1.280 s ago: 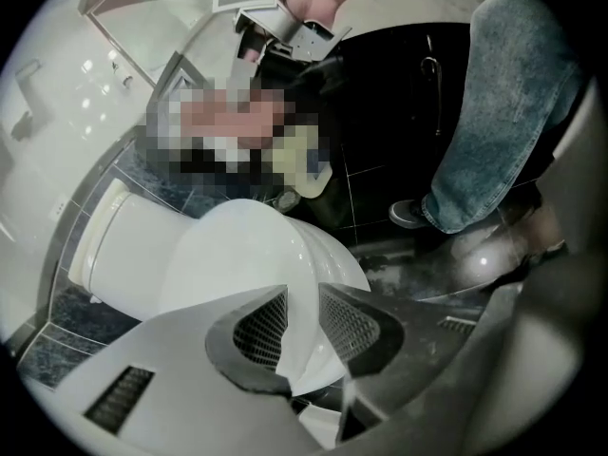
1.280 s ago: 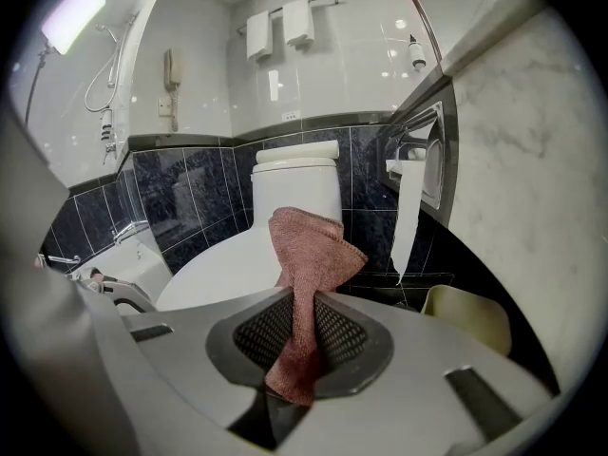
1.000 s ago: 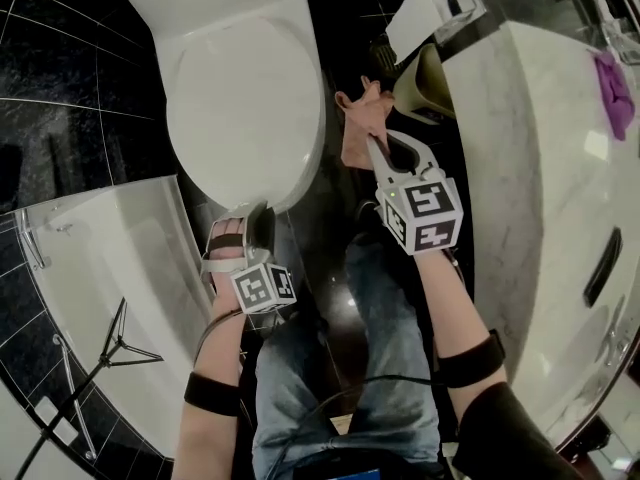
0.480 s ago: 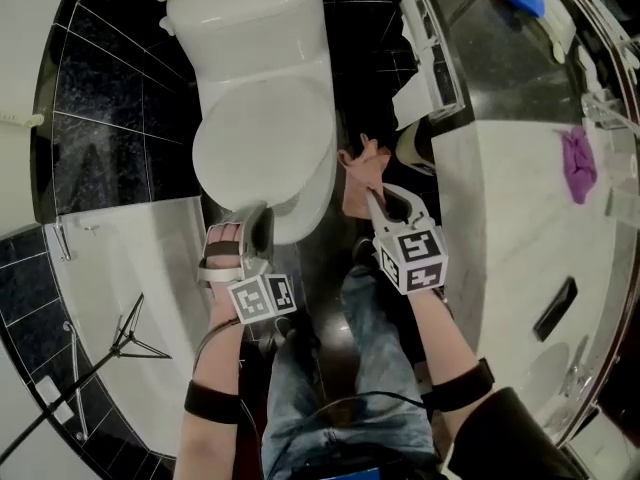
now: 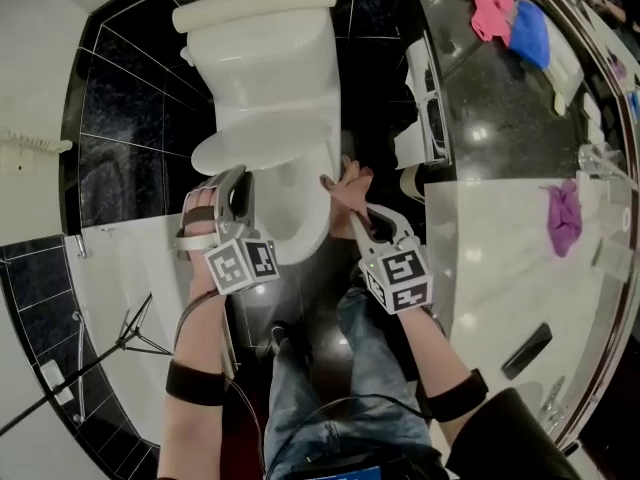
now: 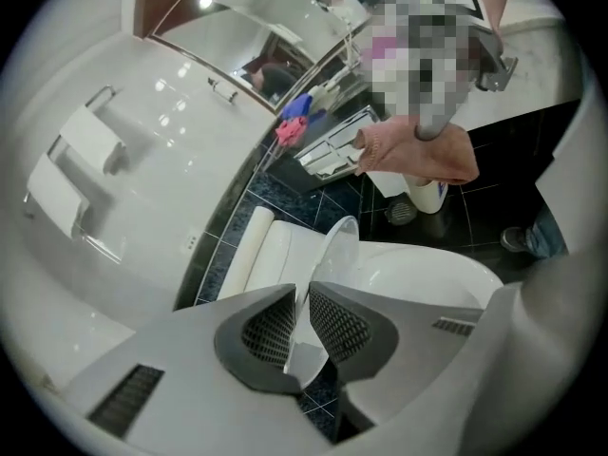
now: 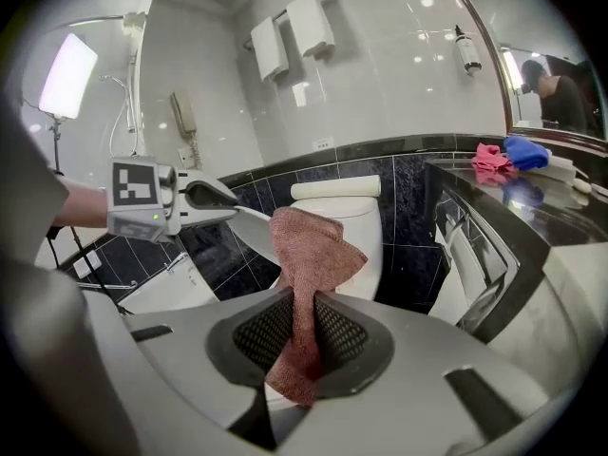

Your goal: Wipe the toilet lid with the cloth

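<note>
Left gripper (image 6: pixel 302 302), jaws just narrowed onto the toilet lid's (image 6: pixel 334 255) front edge, held it half-raised over the bowl (image 6: pixel 427 283), while the right gripper (image 7: pixel 306 304) pinched the pink cloth (image 7: pixel 309 245) just beside, so next, likely, cloth onto lid for the wipe.

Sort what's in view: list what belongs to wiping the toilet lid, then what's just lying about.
In the job: toilet lid, held at its edge by the left gripper, whose jaws have just been closing on it; brownish cloth, clamped in the right gripper.
Lying about: pink cloth and blue cloth on the dark counter; purple cloth on the marble top.
</note>
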Action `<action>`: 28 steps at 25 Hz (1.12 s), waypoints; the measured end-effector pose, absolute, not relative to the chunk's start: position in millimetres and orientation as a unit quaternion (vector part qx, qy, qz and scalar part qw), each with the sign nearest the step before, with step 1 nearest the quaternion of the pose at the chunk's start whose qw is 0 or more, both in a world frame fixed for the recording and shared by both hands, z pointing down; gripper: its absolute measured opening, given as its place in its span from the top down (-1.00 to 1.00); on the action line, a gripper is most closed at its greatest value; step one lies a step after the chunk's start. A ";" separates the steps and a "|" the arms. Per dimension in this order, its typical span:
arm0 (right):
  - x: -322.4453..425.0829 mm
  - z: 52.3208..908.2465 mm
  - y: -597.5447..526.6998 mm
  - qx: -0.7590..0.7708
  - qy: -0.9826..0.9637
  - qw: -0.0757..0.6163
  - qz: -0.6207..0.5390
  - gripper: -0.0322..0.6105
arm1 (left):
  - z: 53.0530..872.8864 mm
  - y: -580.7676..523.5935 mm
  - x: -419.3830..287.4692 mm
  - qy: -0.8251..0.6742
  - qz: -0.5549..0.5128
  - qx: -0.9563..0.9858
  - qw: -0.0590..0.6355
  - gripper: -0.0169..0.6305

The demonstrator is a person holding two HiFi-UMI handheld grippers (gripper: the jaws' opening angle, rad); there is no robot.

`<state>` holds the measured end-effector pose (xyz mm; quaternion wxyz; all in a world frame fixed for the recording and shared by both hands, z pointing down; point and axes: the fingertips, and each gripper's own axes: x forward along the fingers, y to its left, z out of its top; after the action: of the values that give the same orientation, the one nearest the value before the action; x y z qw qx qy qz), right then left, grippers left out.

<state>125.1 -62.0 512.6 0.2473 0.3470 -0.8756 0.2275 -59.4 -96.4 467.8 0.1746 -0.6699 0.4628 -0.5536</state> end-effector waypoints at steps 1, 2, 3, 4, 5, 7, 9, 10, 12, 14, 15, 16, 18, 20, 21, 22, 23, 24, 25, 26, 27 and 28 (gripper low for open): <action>126.2 510.0 -67.3 0.344 -0.877 0.246 0.228 0.65 | 462.8 -108.6 -61.4 0.466 -0.556 -0.666 0.174 0.80; 127.6 507.5 -72.6 0.341 -0.879 0.245 0.227 0.65 | 458.1 -120.4 -63.1 0.469 -0.557 -0.663 0.173 0.80; 129.1 505.5 -77.7 0.339 -0.880 0.244 0.226 0.65 | 454.0 -131.2 -64.7 0.472 -0.558 -0.660 0.172 0.80; 130.3 503.9 -82.7 0.337 -0.881 0.244 0.225 0.65 | 450.2 -140.8 -66.7 0.476 -0.558 -0.657 0.171 0.80; 131.0 502.6 -87.8 0.337 -0.881 0.244 0.223 0.65 | 446.8 -149.9 -69.1 0.480 -0.558 -0.655 0.172 0.80; 131.8 499.9 -98.2 0.340 -0.881 0.242 0.222 0.65 | 441.9 -168.1 -74.2 0.481 -0.556 -0.653 0.181 0.80; 132.3 495.8 -107.7 0.348 -0.879 0.240 0.220 0.65 | 441.2 -186.8 -79.6 0.472 -0.557 -0.654 0.198 0.80; 131.8 492.6 -112.8 0.353 -0.878 0.239 0.218 0.65 | 440.3 -196.6 -82.4 0.468 -0.556 -0.656 0.203 0.80; 128.7 484.3 -121.9 0.362 -0.876 0.236 0.213 0.65 | 433.9 -215.6 -87.3 0.472 -0.550 -0.660 0.196 0.80; 124.9 476.5 -126.6 0.373 -0.873 0.233 0.212 0.65 | 429.5 -232.4 -91.5 0.472 -0.545 -0.667 0.190 0.80; 123.4 474.1 -128.6 0.380 -0.870 0.232 0.213 0.65 | 428.6 -241.6 -92.7 0.467 -0.543 -0.671 0.192 0.80; 122.4 473.4 -131.3 0.389 -0.866 0.233 0.214 0.65 | 427.8 -251.9 -93.4 0.462 -0.541 -0.675 0.196 0.80; 120.6 476.7 -136.1 0.405 -0.857 0.238 0.213 0.65 | 427.0 -272.2 -94.9 0.452 -0.536 -0.683 0.205 0.80; 114.4 479.7 -137.0 0.414 -0.851 0.243 0.215 0.65 | 430.6 -290.0 -100.3 0.439 -0.535 -0.689 0.215 0.81; 110.2 479.5 -137.5 0.417 -0.848 0.244 0.216 0.65 | 433.5 -299.4 -103.9 0.430 -0.536 -0.691 0.221 0.81; 106.4 478.7 -138.5 0.420 -0.846 0.245 0.218 0.65 | 435.7 -308.9 -106.6 0.424 -0.537 -0.694 0.225 0.81; 103.4 478.0 -139.5 0.424 -0.844 0.245 0.220 0.65 | 437.2 -318.1 -108.3 0.419 -0.536 -0.697 0.226 0.81; 101.0 477.3 -140.6 0.427 -0.842 0.245 0.222 0.65 | 438.5 -326.5 -109.3 0.416 -0.535 -0.700 0.226 0.81; 98.8 476.4 -142.0 0.431 -0.839 0.244 0.223 0.65 | 439.8 -334.4 -110.2 0.412 -0.535 -0.702 0.226 0.81; 96.4 475.3 -143.7 0.434 -0.837 0.244 0.225 0.65 | 441.2 -341.8 -111.3 0.410 -0.534 -0.704 0.226 0.81; 93.9 473.9 -145.8 0.437 -0.836 0.243 0.227 0.65 | 442.5 -348.9 -112.5 0.407 -0.534 -0.706 0.227 0.82; 91.7 472.8 -148.0 0.439 -0.834 0.242 0.229 0.65 | 443.8 -355.4 -113.8 0.405 -0.534 -0.706 0.228 0.82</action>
<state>91.7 -148.0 472.8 0.2418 0.4393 -0.8344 0.2286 -113.8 -355.4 443.8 0.2281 -0.7064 0.4051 -0.5337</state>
